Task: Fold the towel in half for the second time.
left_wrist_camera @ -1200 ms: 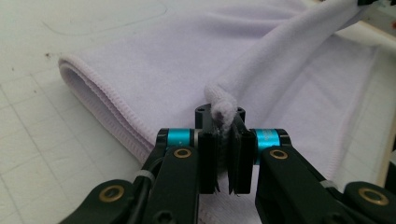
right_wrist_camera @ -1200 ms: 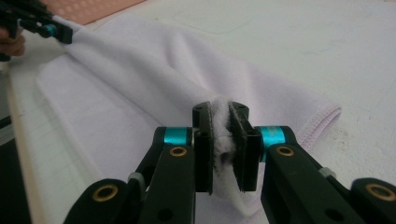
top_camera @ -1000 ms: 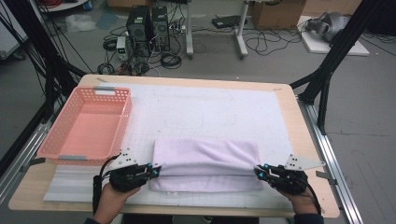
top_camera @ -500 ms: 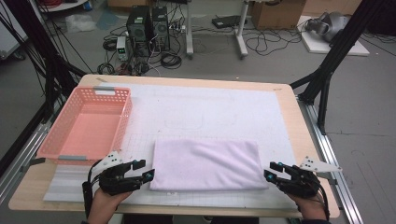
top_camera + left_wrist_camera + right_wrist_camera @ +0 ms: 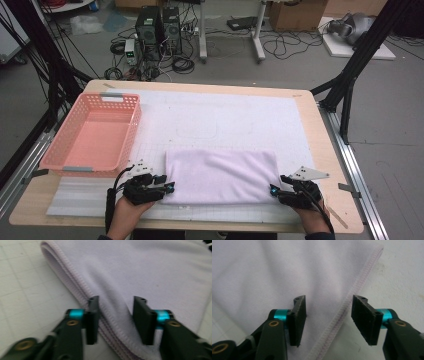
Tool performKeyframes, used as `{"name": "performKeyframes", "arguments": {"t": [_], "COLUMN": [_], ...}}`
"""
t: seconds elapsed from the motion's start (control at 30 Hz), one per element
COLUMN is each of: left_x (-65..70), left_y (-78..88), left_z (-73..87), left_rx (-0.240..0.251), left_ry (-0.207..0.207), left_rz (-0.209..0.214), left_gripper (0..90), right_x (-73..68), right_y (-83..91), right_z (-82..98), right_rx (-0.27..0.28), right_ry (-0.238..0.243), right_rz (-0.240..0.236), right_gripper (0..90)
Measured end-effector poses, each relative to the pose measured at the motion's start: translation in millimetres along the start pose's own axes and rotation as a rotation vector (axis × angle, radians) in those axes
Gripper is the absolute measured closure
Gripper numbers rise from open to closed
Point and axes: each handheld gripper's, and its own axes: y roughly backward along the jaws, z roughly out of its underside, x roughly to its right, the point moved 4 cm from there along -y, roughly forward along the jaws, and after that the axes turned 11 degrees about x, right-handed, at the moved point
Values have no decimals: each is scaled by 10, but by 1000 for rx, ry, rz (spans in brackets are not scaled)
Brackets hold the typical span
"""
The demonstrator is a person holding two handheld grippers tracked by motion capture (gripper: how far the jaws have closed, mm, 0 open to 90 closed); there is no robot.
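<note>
The left gripper (image 5: 115,317) is set over the near left edge of a folded pale towel (image 5: 222,176); its jaws have just been closing, yet a gap is seen between the pads and the stitched hem that lies between them. The right gripper (image 5: 328,320) is placed at the towel's near right edge, where its jaws have just been opening and are spread to either side of the hem without pressing it. The towel is laid flat on a white mat (image 5: 240,115) covering the table (image 5: 330,165). A pink basket (image 5: 92,135) is seen at the left, apart from the towel.
</note>
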Motion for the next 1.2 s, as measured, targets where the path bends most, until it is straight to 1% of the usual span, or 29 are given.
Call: {"name": "performKeyframes", "arguments": {"t": [0.03, 0.07, 0.1, 0.13, 0.17, 0.2, 0.27, 0.3, 0.33, 0.37, 0.43, 0.47, 0.5, 0.53, 0.6, 0.63, 0.67, 0.73, 0.77, 0.8, 0.87, 0.9, 0.93, 0.97, 1.0, 1.03, 1.1, 1.17, 1.2], "left_x": [4, -2, -2, -15, -24, -31, -56, -56, -103, -133, -176, -189, -199, -221, -296, -343, -390, -471, -505, -525, -547, -557, -564, -575, -595, -614, -651, -671, -675], "left_y": [7, 35, 35, 71, 86, 102, 149, 149, 183, 194, 184, 164, 133, 97, -7, -71, -134, -245, -282, -312, -335, -340, -349, -368, -393, -425, -505, -577, -594], "left_z": [1, -27, -27, -45, -35, -18, -8, -8, -33, -54, -112, -145, -179, -215, -287, -317, -345, -381, -392, -405, -431, -443, -452, -456, -454, -448, -424, -400, -406], "left_rx": [-2, -10, -10, -10, -21, -31, -22, -22, 3, 20, 65, 75, 83, 83, 83, 82, 80, 71, 65, 63, 72, 73, 79, 91, 94, 96, 92, 87, 100], "left_ry": [-13, -23, -23, -2, 17, 30, 41, 41, 52, 69, 99, 114, 119, 111, 121, 140, 155, 176, 178, 181, 181, 175, 172, 180, 192, 210, 228, 237, 225], "left_rz": [-12, -36, -36, -37, -18, -9, -18, -18, -67, -83, -77, -65, -58, -57, -77, -84, -93, -114, -126, -130, -136, -133, -128, -124, -119, -117, -113, -99, -96], "left_gripper": [822, 828, 834, 834, 832, 825, 803, 769, 672, 614, 549, 514, 495, 486, 473, 467, 454, 454, 454, 454, 452, 451, 448, 444, 436, 427, 420, 416, 419], "right_x": [2, 1, -4, -5, -6, -3, 13, 13, 41, 55, 113, 146, 178, 204, 244, 258, 282, 336, 365, 407, 463, 482, 514, 540, 556, 566, 568, 565, 562], "right_y": [-4, -2, 6, 10, 18, 24, 37, 37, 47, 50, 32, 7, -36, -90, -231, -307, -386, -519, -560, -559, -490, -448, -409, -371, -340, -322, -334, -407, -458], "right_z": [5, 4, 2, -1, -4, -6, -18, -18, -61, -84, -155, -186, -213, -236, -274, -291, -307, -303, -287, -282, -259, -234, -212, -201, -215, -246, -330, -415, -453], "right_rx": [-1, -1, -2, 2, 2, 5, 15, 15, 50, 64, 102, 110, 116, 113, 100, 87, 79, 32, 16, 23, 19, 16, 22, 23, 35, 59, 95, 97, 95], "right_ry": [-15, -14, -14, -9, -8, -10, -17, -17, -28, -41, -68, -77, -84, -98, -99, -104, -96, -85, -84, -95, -126, -137, -160, -183, -183, -172, -161, -127, -110], "right_rz": [1, 2, 0, -4, -5, -3, 2, 2, 4, 8, 18, 28, 37, 38, 38, 43, 54, 102, 115, 137, 180, 186, 177, 163, 150, 125, 66, 44, 34], "right_gripper": [398, 395, 391, 386, 380, 375, 374, 374, 373, 374, 373, 374, 379, 400, 421, 422, 421, 388, 329, 323, 326, 326, 327, 337, 347, 365, 371, 370, 373]}}
